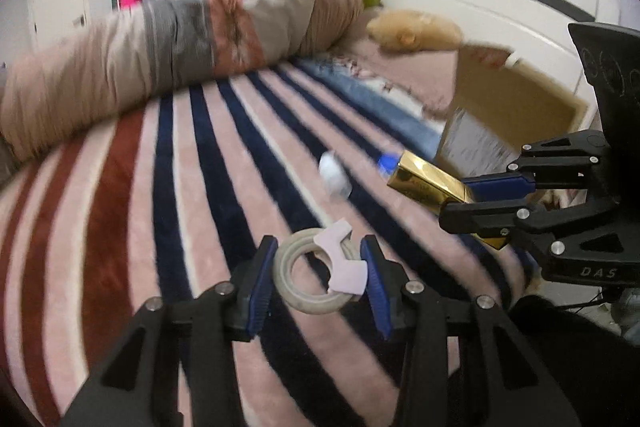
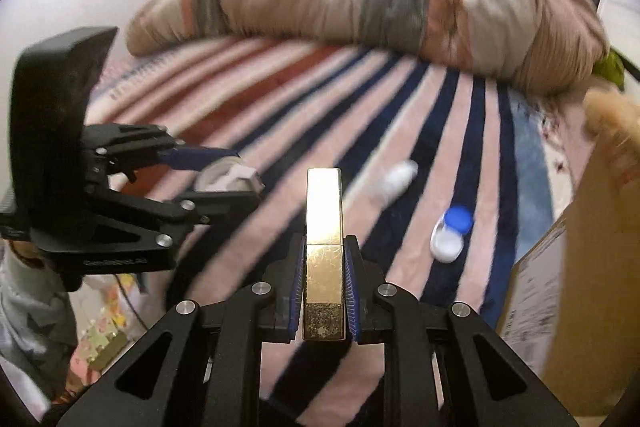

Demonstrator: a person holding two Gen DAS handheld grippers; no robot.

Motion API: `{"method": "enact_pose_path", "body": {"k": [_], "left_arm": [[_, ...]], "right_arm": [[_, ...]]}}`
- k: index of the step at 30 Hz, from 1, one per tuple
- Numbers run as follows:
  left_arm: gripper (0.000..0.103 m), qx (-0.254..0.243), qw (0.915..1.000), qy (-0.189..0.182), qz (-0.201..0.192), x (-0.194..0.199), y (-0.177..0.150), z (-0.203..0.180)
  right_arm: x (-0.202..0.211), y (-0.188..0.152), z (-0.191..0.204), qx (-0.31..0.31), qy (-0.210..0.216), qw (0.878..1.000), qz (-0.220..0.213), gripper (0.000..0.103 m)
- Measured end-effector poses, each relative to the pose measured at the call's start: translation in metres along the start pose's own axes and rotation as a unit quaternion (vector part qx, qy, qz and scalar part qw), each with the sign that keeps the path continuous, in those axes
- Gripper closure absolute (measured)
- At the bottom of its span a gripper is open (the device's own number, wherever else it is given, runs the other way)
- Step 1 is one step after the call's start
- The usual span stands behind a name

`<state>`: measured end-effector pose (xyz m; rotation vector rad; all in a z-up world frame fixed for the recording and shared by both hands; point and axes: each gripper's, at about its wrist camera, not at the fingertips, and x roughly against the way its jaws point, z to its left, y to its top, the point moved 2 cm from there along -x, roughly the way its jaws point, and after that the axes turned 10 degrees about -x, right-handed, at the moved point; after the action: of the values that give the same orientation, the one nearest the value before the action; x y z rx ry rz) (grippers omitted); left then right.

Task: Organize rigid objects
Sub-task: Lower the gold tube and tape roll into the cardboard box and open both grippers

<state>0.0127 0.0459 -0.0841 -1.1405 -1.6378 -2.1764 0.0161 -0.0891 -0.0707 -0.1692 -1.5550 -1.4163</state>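
My left gripper (image 1: 320, 269) is shut on a white tape roll (image 1: 298, 273) with a pale plastic dispenser piece (image 1: 344, 263), held above the striped blanket. It also shows in the right wrist view (image 2: 224, 183) at the left, holding the roll (image 2: 216, 179). My right gripper (image 2: 324, 275) is shut on a shiny gold bar-shaped box (image 2: 323, 227) that points forward. In the left wrist view the right gripper (image 1: 472, 193) holds the gold box (image 1: 432, 185) at the right.
A striped pink, navy and red blanket (image 1: 160, 207) covers the bed. A small white object (image 2: 396, 181) and a white bottle with a blue cap (image 2: 450, 233) lie on it. An open cardboard box (image 1: 508, 115) stands at the right. A rolled quilt (image 1: 180, 39) lies behind.
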Motion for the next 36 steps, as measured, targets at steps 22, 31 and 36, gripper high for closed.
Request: {"method": "enact_pose_path", "body": {"k": [22,31,36], "left_arm": [[0.064,-0.134,0.9858,-0.089,-0.049,-0.005,0.182,-0.166],[0.064,-0.170,0.9807,-0.093,0.026,-0.062,0.184,-0.196],[0.064,-0.178,0.9794,-0.085,0.043,-0.075,0.180,-0.199]], "right_arm": [[0.154,-0.030,-0.185,-0.119,-0.125,0.979,-0.112,0.089],[0.125,-0.035,-0.223,-0.126,-0.125,0.981,-0.080,0.089],[0.122,-0.039,-0.224,-0.134,-0.123,0.979,-0.089,0.090]]}}
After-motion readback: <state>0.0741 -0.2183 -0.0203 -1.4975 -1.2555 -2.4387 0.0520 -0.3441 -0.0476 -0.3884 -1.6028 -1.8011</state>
